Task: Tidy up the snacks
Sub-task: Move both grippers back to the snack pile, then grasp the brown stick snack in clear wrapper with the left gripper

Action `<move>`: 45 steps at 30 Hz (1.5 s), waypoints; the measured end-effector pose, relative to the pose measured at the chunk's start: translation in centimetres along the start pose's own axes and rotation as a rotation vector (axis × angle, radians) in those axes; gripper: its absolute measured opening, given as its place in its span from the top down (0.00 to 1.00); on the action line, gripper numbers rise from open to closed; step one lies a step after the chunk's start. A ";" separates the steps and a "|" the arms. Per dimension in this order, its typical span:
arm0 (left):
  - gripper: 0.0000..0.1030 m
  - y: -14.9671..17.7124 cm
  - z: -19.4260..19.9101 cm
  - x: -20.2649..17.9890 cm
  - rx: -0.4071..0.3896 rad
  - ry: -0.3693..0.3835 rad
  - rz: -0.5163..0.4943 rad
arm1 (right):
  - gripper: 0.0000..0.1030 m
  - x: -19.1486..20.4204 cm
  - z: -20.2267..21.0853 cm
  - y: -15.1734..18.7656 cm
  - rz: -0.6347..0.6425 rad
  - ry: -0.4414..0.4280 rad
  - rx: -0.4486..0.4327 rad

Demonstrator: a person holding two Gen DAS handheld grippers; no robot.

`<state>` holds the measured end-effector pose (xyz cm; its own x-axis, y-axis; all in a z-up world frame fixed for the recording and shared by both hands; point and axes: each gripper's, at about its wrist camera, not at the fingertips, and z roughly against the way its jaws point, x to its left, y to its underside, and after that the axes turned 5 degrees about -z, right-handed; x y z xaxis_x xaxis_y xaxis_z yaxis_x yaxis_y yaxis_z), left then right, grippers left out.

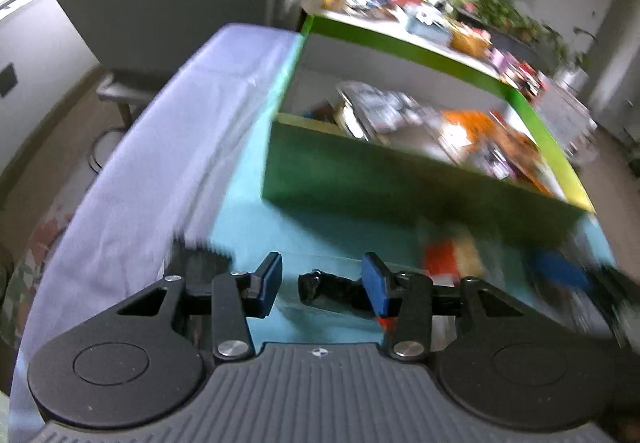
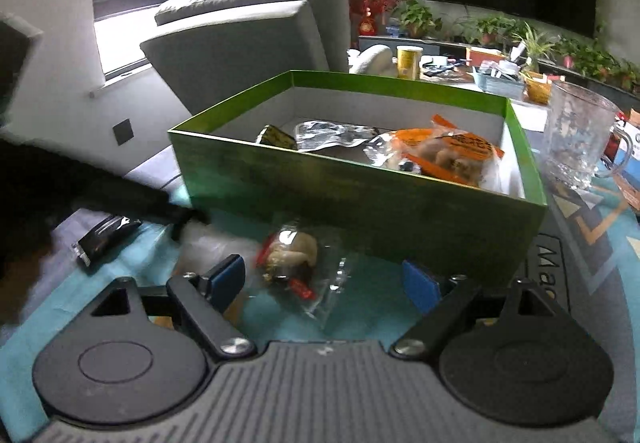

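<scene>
A green box (image 2: 360, 199) stands on the teal mat and holds several snack packets: silver, dark and orange ones (image 2: 444, 151). It also shows, blurred, in the left wrist view (image 1: 400, 183). My right gripper (image 2: 326, 283) is open, its jaws either side of a clear-wrapped snack (image 2: 292, 255) lying before the box. A black packet (image 2: 106, 237) lies at the left. My left gripper (image 1: 322, 285) is open over a small black packet (image 1: 328, 289) that lies by its right pad. A blurred orange-and-yellow snack (image 1: 452, 255) lies to its right.
A glass mug (image 2: 576, 139) stands right of the box. A grey armchair (image 2: 248, 39) stands behind the table. A lilac cloth (image 1: 160, 131) covers the table's left side. A cluttered counter with plants (image 2: 500, 55) lies beyond. A dark blurred arm (image 2: 80, 191) crosses at left.
</scene>
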<state>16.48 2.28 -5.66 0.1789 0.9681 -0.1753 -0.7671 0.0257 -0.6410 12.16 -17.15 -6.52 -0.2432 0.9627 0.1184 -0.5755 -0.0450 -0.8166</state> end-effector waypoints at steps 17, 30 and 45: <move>0.57 2.0 1.7 -2.4 -0.001 0.087 -0.581 | 0.53 0.0 -0.6 -0.6 -0.042 0.001 0.020; 0.73 2.2 1.0 -0.2 -0.009 0.129 -0.427 | 0.53 1.4 -2.8 -1.3 -0.058 0.006 0.069; 0.74 2.5 2.8 1.7 -0.062 0.116 -0.227 | 0.54 1.1 -1.9 -1.0 -0.043 0.020 0.089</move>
<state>13.18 4.65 -5.46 0.4143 0.9042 -0.1040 -0.6604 0.2200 -0.7179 13.90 -15.54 -6.62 -0.2014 0.9694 0.1401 -0.6525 -0.0261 -0.7574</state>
